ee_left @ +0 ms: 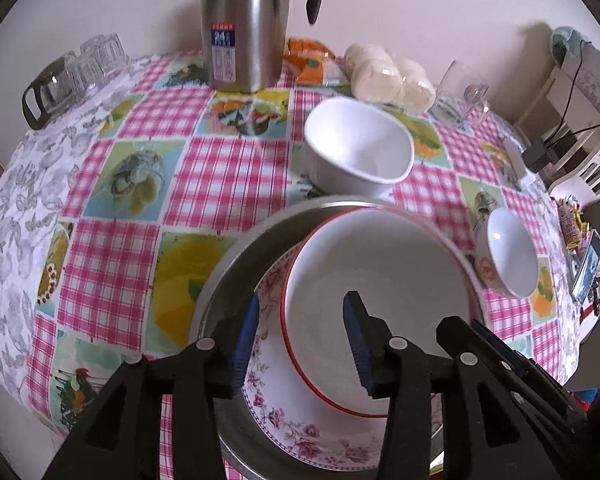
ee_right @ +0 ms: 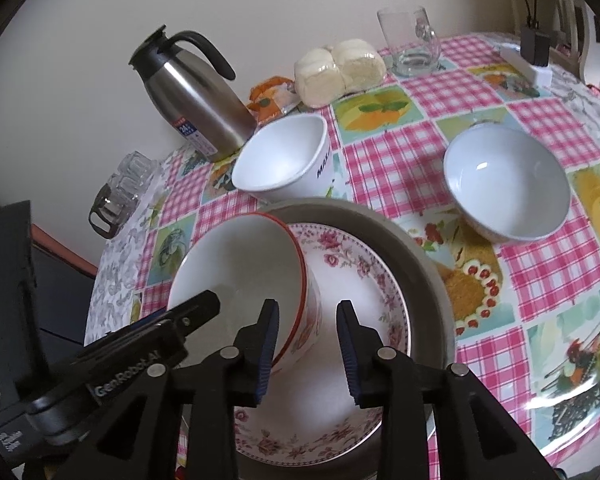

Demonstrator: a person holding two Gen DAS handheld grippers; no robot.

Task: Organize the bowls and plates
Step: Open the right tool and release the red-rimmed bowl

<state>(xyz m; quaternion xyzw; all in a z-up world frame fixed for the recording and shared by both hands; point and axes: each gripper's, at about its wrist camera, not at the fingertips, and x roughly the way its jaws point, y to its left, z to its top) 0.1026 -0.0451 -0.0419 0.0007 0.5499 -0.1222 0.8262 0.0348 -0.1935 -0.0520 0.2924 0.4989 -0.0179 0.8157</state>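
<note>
A red-rimmed bowl (ee_right: 240, 280) sits in a floral plate (ee_right: 364, 280), itself inside a metal pan (ee_right: 420, 248) on the tabletop (ee_right: 540, 280). The left hand-held gripper (ee_left: 300, 336) and the right hand-held gripper (ee_right: 308, 340) both straddle the bowl's rim, jaws parted, pads not pressing. Two more white bowls, one squarish (ee_right: 284, 156) and one round (ee_right: 504, 184), stand nearby.

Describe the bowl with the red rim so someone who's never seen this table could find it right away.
Find the metal pan at the near edge of the checked tablecloth. A floral plate lies in it, and the red-rimmed bowl sits on that plate. The other two bowls are plain white, on the cloth.
</note>
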